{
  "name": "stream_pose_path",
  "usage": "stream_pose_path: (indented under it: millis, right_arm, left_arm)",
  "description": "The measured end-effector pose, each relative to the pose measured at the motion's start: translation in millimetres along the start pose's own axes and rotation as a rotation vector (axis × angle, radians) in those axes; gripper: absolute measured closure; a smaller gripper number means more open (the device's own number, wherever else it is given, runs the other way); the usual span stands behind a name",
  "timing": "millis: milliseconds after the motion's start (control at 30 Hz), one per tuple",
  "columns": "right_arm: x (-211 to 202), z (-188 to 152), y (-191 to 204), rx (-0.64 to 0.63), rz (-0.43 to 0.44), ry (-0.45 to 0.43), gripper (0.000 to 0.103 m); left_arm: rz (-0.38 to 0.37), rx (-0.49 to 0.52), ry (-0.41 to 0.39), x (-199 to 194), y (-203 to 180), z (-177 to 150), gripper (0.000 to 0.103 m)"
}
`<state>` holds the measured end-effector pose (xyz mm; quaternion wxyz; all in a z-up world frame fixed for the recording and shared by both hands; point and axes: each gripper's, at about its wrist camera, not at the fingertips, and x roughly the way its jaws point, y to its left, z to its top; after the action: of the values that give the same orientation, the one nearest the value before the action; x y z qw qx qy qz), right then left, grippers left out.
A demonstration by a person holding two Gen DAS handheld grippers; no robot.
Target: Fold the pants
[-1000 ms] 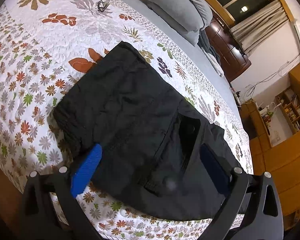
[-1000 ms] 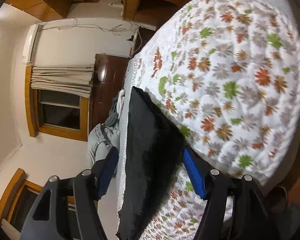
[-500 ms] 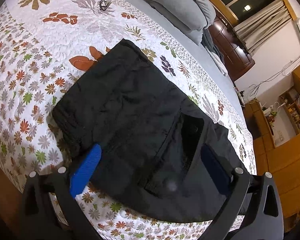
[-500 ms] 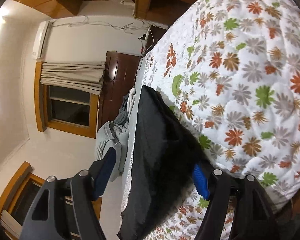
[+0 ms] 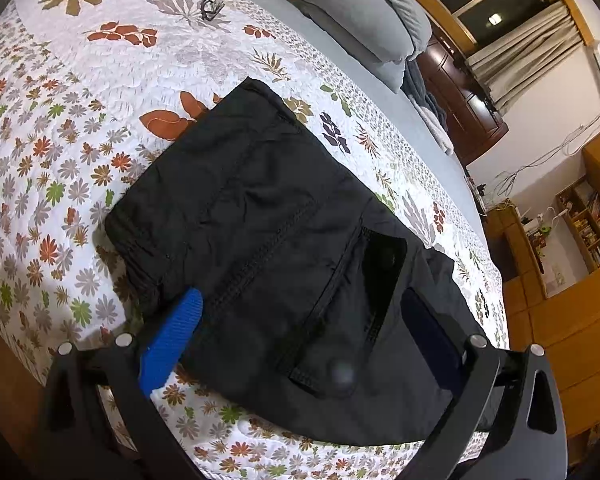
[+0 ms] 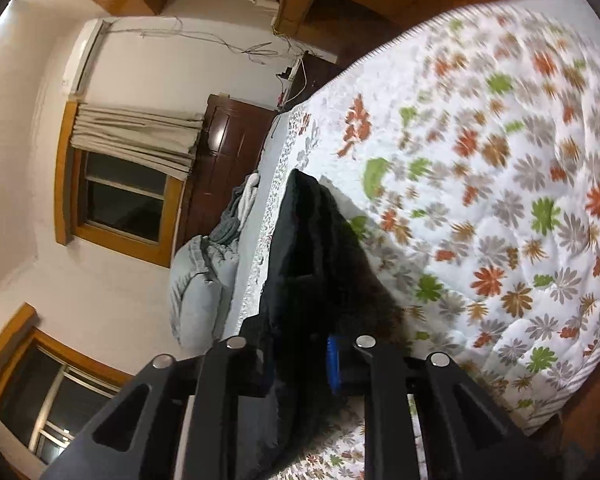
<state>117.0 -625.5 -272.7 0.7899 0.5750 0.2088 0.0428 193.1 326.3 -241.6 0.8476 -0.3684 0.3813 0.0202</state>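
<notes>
1. Left wrist view. The pants (image 5: 276,248) lie part-folded on the quilt (image 5: 100,80) of the bed, near its front edge, cargo pocket up. The left tool (image 5: 300,332) stands wide, one blue pad at each side of the near hem, gripping nothing.
   - Risk: the near edge is unpinned. A pull from the other side would likely drag the whole stack across the quilt rather than fold it.
   - Risk: the near corner lies close to the bed edge and could slide off.
   - A small dark object (image 5: 212,6) sits well apart on the far quilt; no hazard judged.

2. Right wrist view. The right tool (image 6: 300,360) has just been closing and now pinches a narrow bunch of the pants (image 6: 312,264), black cloth between the pads. The picture is motion-blurred.
   - Risk: how many layers are caught cannot be told. One layer only would peel open the fold already made.
   - Risk: the bite looks shallow, near the cloth's edge; smooth fabric may slip out during the lift.
   - Risk: the quilt (image 6: 500,200) lies just beside the lower pad; whether it is pinched too cannot be told. If so, it would lift with the pants.
</notes>
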Motion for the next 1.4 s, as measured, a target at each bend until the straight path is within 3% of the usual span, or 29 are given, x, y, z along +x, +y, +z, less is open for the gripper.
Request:
stream_pose_path:
  millis: [367, 667, 1133, 1400]
  right_arm:
    - [-3.3, -1.1, 81.3, -0.148, -0.057, -0.008, 0.085]
    - [0.6, -18.2, 149.9, -0.335, -0.176, -0.012, 0.085]
    - [0.8, -43.3, 206.2, -0.502, -0.263, -0.014, 0.087]
    - [2.3, -59.6, 237.4, -0.62, -0.263, -0.01, 0.087]
  left_arm:
    - [-0.019, -0.003, 0.002, -4.1, 3.2, -3.5, 0.004]
    - [-0.034, -0.006, 0.005, -6.0, 2.1, -5.3, 0.004]
    - [-0.048, -0.014, 0.006, -7.0, 3.5, -5.7, 0.004]
    - [-0.047, -0.015, 0.007, -6.4, 4.4, -5.8, 0.004]
